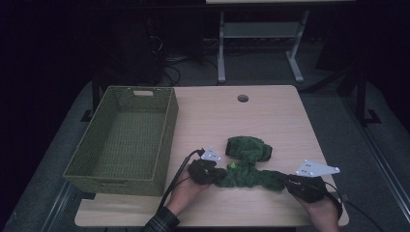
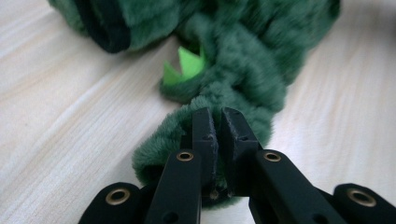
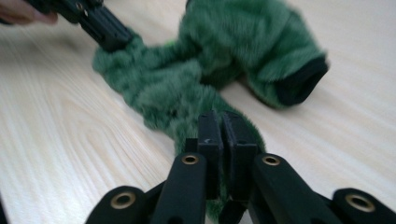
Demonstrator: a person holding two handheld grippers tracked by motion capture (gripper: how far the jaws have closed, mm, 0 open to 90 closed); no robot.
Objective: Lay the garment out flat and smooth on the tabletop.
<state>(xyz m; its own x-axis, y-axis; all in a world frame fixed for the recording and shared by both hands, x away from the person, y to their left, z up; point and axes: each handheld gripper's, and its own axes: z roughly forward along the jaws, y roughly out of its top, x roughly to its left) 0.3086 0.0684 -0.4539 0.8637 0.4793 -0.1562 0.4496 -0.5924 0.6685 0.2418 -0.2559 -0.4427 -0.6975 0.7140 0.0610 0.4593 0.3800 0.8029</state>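
A dark green plush garment [image 1: 249,162] with a black-lined opening [image 3: 301,81] and bright green felt spikes [image 2: 187,67] lies crumpled on the wooden table [image 1: 270,111], near its front edge. My left gripper [image 1: 215,175] is shut on the plush's left end; in the left gripper view the jaws [image 2: 218,116] pinch a fold of fur [image 2: 247,60]. My right gripper [image 1: 287,183] is shut on the right end, its jaws [image 3: 220,119] closed over green fur [image 3: 243,42]. The left gripper [image 3: 109,32] also appears at the top left of the right gripper view.
An empty green woven basket [image 1: 116,186] stands on the left side of the table, next to my left hand. A round cable hole [image 1: 242,98] sits near the table's far edge. Beyond the table stand the legs of another table.
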